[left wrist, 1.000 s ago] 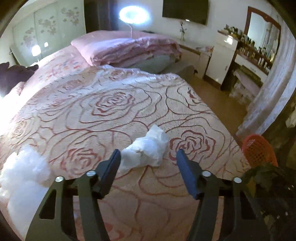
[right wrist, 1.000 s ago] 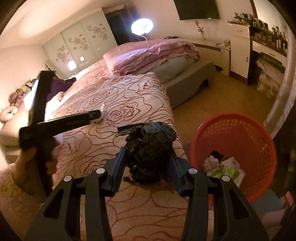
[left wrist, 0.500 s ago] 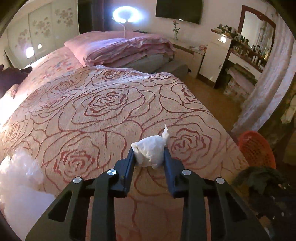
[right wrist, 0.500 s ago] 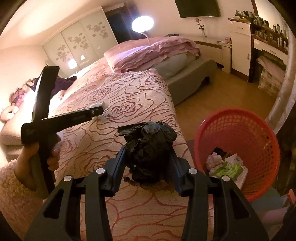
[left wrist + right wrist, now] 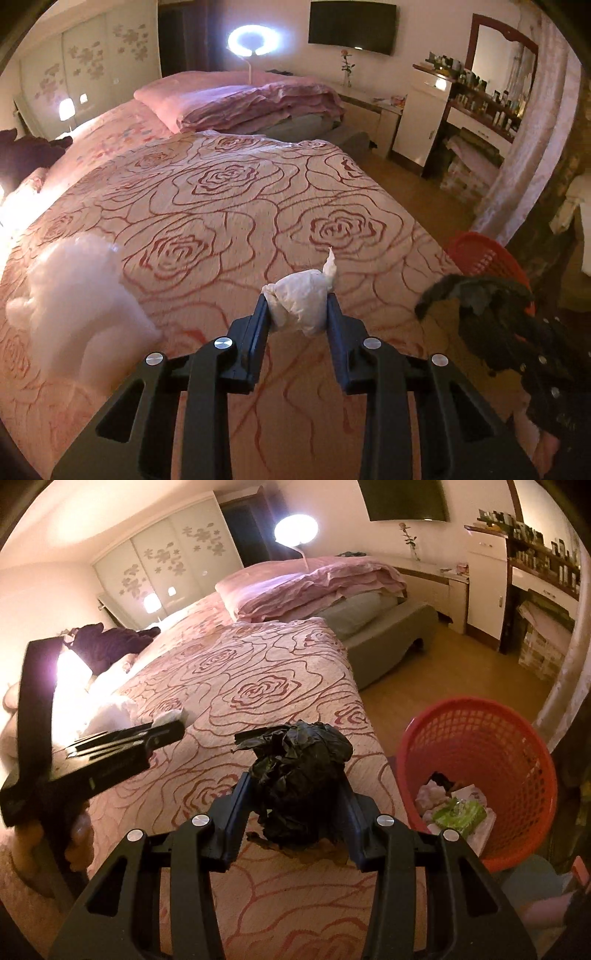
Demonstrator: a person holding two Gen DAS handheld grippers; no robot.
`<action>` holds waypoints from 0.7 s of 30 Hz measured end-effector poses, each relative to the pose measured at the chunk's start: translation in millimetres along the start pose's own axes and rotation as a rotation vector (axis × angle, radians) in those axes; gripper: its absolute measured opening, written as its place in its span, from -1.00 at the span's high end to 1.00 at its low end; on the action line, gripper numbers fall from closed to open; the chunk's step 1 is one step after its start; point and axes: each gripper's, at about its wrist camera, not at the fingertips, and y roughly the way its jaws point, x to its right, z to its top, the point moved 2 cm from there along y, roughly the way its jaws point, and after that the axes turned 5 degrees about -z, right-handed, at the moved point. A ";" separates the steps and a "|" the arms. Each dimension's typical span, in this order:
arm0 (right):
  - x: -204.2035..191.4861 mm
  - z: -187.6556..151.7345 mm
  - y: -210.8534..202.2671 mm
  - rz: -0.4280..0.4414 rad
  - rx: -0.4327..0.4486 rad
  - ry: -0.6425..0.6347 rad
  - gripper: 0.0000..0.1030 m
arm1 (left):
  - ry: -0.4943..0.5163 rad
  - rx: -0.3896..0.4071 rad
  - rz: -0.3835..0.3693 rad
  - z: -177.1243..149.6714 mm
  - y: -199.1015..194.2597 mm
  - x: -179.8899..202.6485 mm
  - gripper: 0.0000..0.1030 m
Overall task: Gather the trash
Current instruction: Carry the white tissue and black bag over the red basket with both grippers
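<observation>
My left gripper [image 5: 297,308] is shut on a crumpled white wad of paper [image 5: 301,299], held just above the rose-patterned bedspread [image 5: 221,206]. From the right wrist view the same left gripper [image 5: 173,725] shows at the left, with a bit of the white wad [image 5: 168,716] at its tip. My right gripper [image 5: 295,790] is shut on a crumpled black plastic bag [image 5: 299,771], near the bed's edge. The red mesh basket [image 5: 480,746] stands on the floor to its right with paper and green trash inside. In the left wrist view the black bag [image 5: 476,295] hangs before the basket [image 5: 480,254].
A fluffy white mass [image 5: 77,295] lies on the bedspread at the left. Folded pink bedding [image 5: 251,103] is piled at the far end. A dark garment [image 5: 110,642] lies at the left edge. A white cabinet [image 5: 424,122] and a cluttered dresser [image 5: 491,110] line the right wall.
My left gripper closed on the white wad, lifted it off the bedspread and drew back toward the bed's near edge. The right gripper and its black bag have stayed put.
</observation>
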 end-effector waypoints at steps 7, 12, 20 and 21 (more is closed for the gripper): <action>-7.0 -11.4 -10.4 0.024 -0.010 -0.025 0.16 | 0.011 0.017 0.012 -23.1 -20.2 4.7 0.44; -15.0 -22.8 -13.8 0.030 -0.030 -0.051 0.16 | 0.004 0.017 0.016 -33.7 -26.4 2.2 0.44; -24.0 -28.2 -15.1 -0.044 -0.014 -0.110 -0.11 | -0.002 0.008 0.016 -42.4 -27.1 1.2 0.44; -24.6 -28.4 -15.4 -0.053 -0.009 -0.115 -0.18 | -0.003 0.010 0.018 -43.7 -27.6 0.7 0.44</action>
